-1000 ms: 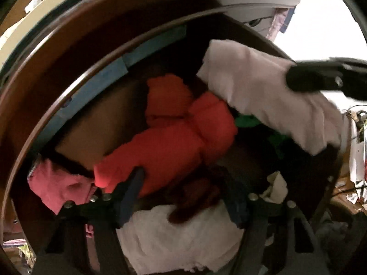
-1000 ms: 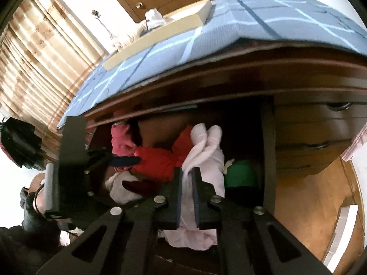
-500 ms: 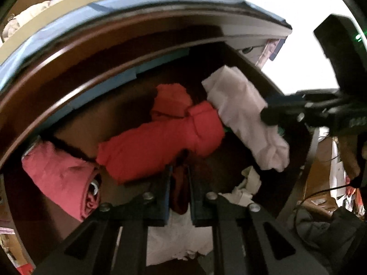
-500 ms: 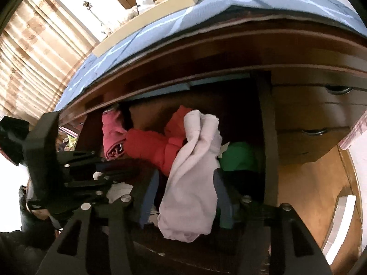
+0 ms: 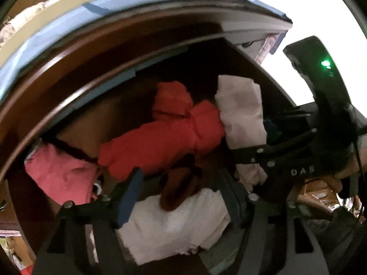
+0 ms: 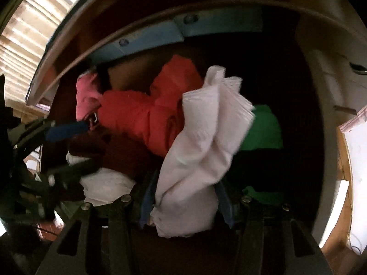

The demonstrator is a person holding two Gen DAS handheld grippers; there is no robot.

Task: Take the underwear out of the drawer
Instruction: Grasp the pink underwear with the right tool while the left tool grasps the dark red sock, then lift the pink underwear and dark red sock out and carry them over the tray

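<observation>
1. While the pale pink underwear point(image 6: 201, 151) lay draped over a red garment point(image 6: 142, 116) inside the open drawer point(image 6: 308, 73), the right claw point(image 6: 185, 197), its jaws lately opened, stood half-wide astride its lower end, with no pinch evident.
2. The left claw point(image 5: 183, 190), jaws just opened, stood medium-wide with a maroon garment point(image 5: 176, 190) between them, ungripped.
3. The underwear was judged light, limp and easily snagged; the recommended hold was a bunched fold, not a loose edge.
</observation>
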